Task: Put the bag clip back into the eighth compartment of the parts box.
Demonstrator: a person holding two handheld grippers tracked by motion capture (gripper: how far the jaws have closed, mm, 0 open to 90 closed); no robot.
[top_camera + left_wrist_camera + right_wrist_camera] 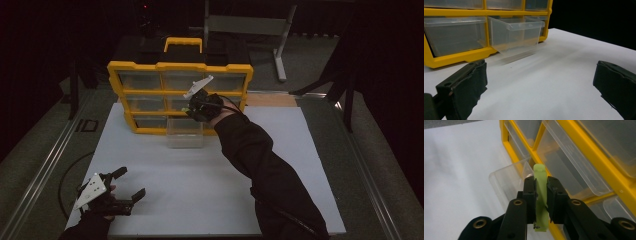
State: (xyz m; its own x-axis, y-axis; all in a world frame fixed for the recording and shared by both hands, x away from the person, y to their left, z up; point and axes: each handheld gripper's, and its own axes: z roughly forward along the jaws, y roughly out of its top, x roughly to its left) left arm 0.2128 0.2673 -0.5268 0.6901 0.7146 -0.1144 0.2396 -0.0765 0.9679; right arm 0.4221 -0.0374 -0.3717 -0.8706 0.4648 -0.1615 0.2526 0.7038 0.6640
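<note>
A grey metal stand [260, 25] sits on the dark floor behind the white table [200, 190].

A pale green plastic piece [541, 195] stands upright, clamped in the right gripper [541, 202] above the pulled-out clear drawer [509, 182]

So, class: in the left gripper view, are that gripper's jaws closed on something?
No, the left gripper has its jaws wide apart, with bare white table between them.

Yellow organizer [131, 67]; clear drawers [517, 35]; pale-green piece [541, 195]; white table [200, 175].
</note>
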